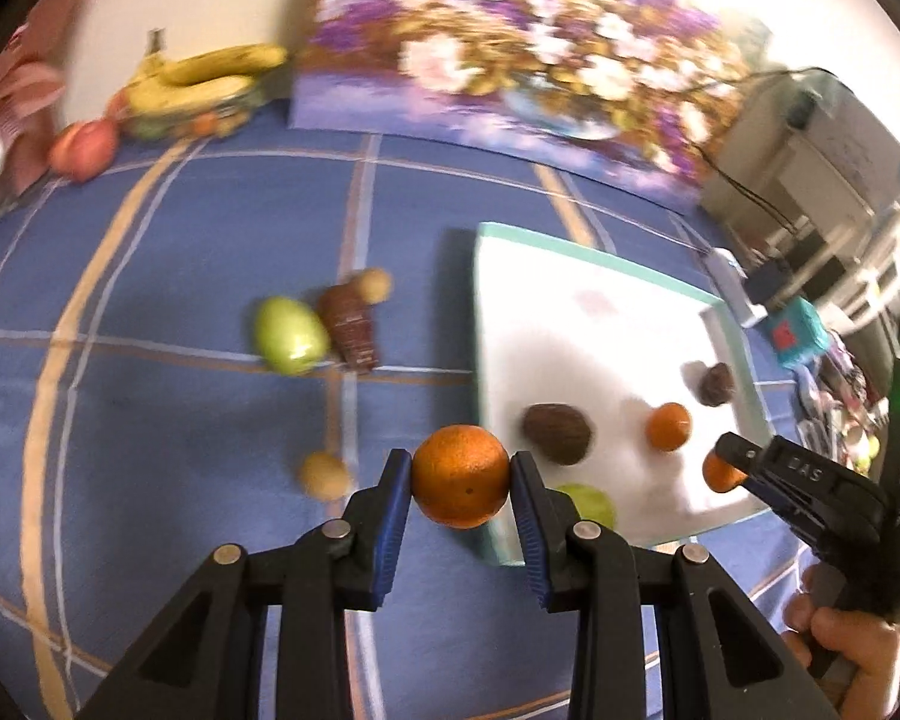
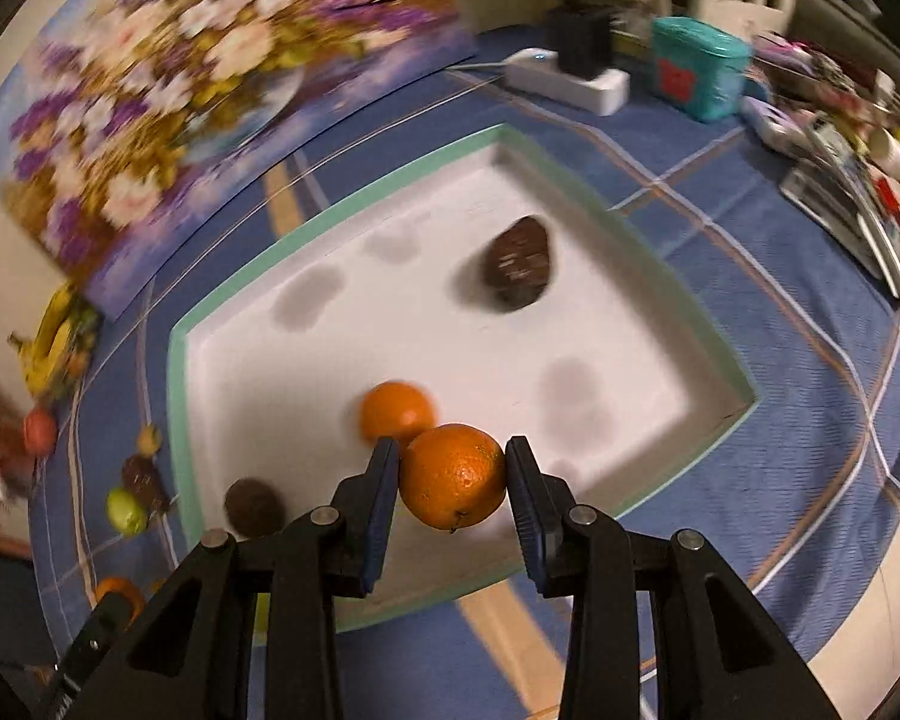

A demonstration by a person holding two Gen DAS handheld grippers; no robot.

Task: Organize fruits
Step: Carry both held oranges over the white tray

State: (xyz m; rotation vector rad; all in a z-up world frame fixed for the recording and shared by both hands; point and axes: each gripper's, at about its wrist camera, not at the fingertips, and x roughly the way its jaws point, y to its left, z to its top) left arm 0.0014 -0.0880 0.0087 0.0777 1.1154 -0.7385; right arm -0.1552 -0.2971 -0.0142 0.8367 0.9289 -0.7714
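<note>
Tray (image 2: 180, 360) centre lies open; fruit crowds its near edge.

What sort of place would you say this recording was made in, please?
Most likely a room in a home: a table under a blue checked cloth, a flower painting leaning on the wall, bananas at the back, and household clutter beside a white tray.

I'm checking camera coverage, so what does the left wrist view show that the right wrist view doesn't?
Only the left wrist view: the left claw shut on an orange, a tan fruit beside it, and the hand holding the right claw. Only the right wrist view: the right claw shut on another orange, over the tray. Both: tray, bananas, painting, green fruit on the blue cloth.
</note>
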